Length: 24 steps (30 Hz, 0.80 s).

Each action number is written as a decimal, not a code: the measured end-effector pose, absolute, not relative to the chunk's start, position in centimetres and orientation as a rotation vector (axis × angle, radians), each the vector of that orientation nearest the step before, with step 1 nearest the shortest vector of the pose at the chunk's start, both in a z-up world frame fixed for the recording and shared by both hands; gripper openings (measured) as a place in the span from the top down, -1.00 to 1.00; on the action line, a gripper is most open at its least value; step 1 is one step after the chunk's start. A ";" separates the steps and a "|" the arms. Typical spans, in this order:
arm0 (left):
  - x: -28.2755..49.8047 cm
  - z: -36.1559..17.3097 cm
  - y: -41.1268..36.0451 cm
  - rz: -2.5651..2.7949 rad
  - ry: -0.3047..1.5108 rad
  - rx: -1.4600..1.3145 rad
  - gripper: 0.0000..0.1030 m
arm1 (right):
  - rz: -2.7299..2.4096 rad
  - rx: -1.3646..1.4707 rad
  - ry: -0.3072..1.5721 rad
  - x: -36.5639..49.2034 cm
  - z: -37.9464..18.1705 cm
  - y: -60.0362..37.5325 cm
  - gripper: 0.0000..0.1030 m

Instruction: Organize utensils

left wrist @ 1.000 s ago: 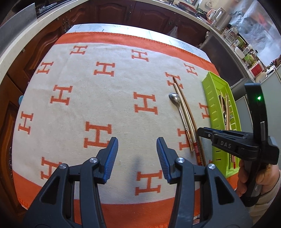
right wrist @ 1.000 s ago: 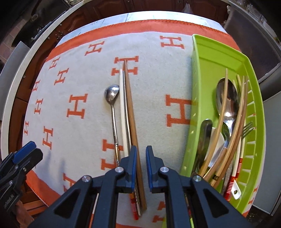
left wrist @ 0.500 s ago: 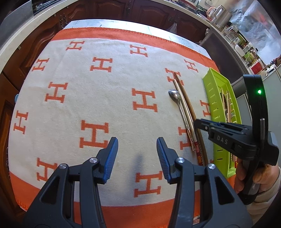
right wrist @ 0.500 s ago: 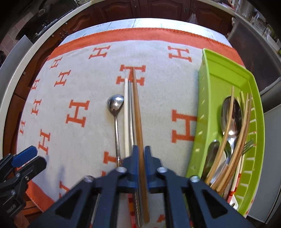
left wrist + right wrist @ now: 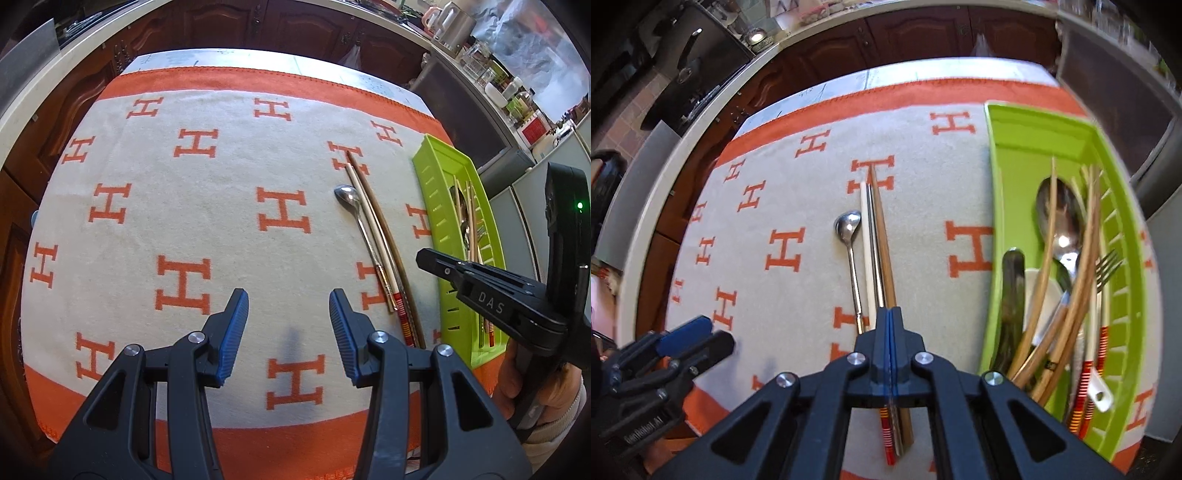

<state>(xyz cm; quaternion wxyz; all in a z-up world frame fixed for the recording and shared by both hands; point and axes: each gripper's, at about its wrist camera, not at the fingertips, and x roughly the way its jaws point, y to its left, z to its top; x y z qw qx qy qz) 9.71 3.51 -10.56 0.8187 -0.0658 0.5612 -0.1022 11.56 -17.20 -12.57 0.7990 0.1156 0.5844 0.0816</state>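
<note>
A small metal spoon point(image 5: 848, 236) point(image 5: 350, 201), a white chopstick point(image 5: 866, 236), a metal chopstick and a brown wooden chopstick point(image 5: 882, 236) point(image 5: 373, 203) lie side by side on the cloth. A lime-green tray point(image 5: 1027, 136) point(image 5: 430, 173) to their right holds several spoons, a fork and chopsticks. My right gripper point(image 5: 890, 314) is shut with nothing between its pads, above the chopsticks' near ends; it shows in the left wrist view point(image 5: 424, 256). My left gripper point(image 5: 288, 325) is open and empty over the cloth, left of the utensils; it shows in the right wrist view point(image 5: 690, 336).
A white cloth with orange H marks and an orange border point(image 5: 184, 206) covers the table. Dark wooden cabinets point(image 5: 295, 26) stand behind it. A counter with jars and a kettle point(image 5: 454, 22) runs along the right.
My right gripper's jaws have closed from a narrow gap to fully shut, and it has risen and pulled back a little above the chopsticks. The left gripper has barely moved.
</note>
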 end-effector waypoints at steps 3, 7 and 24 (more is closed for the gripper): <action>9.5 -10.5 2.8 -0.230 1.200 -0.129 0.18 | 0.176 0.284 1.284 12.0 -13.2 -17.7 1.00; 10.0 -10.9 1.7 -0.259 1.199 -0.115 0.18 | 0.176 0.305 1.269 11.7 -12.5 -18.4 0.99; 18.3 -14.2 -4.3 -0.154 1.271 -0.116 0.38 | 0.180 0.416 1.176 10.1 -10.1 -21.6 1.00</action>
